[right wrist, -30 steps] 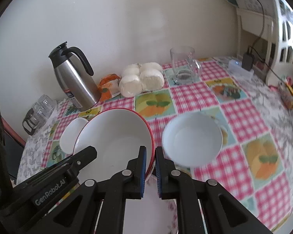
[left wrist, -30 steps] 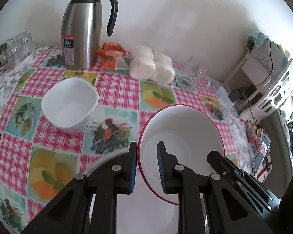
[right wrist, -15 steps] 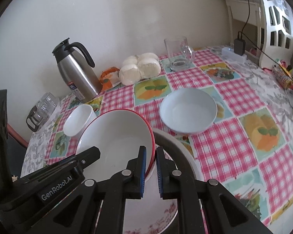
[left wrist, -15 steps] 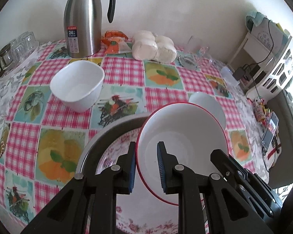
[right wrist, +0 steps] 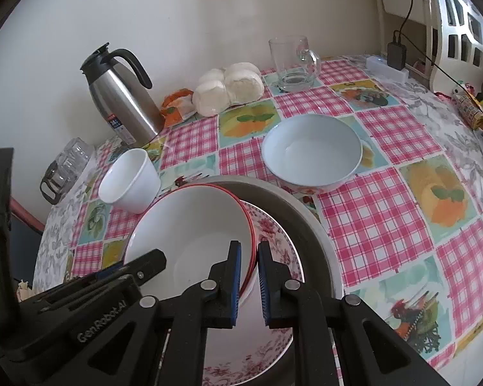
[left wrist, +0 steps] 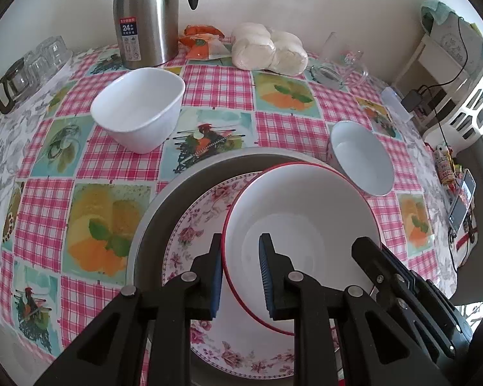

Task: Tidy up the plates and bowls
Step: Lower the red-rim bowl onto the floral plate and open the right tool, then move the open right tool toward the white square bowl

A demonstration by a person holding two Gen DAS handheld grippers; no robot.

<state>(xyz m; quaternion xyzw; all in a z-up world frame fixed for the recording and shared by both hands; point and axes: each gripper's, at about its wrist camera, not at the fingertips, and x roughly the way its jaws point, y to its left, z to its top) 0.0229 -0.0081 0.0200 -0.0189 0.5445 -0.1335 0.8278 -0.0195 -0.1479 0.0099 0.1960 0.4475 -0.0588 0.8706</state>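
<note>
A white bowl with a red rim (left wrist: 306,225) hangs low over a floral plate (left wrist: 203,212) that lies in a wide grey dish (left wrist: 164,199). My left gripper (left wrist: 240,273) is shut on the bowl's left rim. My right gripper (right wrist: 249,273) is shut on the opposite rim of the same red-rimmed bowl (right wrist: 190,225), and the floral plate (right wrist: 273,234) shows beneath it. Whether bowl and plate touch I cannot tell. A white square bowl (left wrist: 138,109) stands behind on the left. To the right of the dish sits a pale blue bowl (right wrist: 312,154).
The checked tablecloth carries a steel thermos jug (left wrist: 148,19), an orange packet (left wrist: 203,45) and bagged white buns (left wrist: 267,48) along the wall. A glass mug (right wrist: 293,61) stands further right, small glasses (left wrist: 32,64) at the far left, a phone (left wrist: 463,199) at the right edge.
Both grippers have come down and forward with the red-rimmed bowl. The floral plate and grey dish have come into full view under it. The grips are unchanged.
</note>
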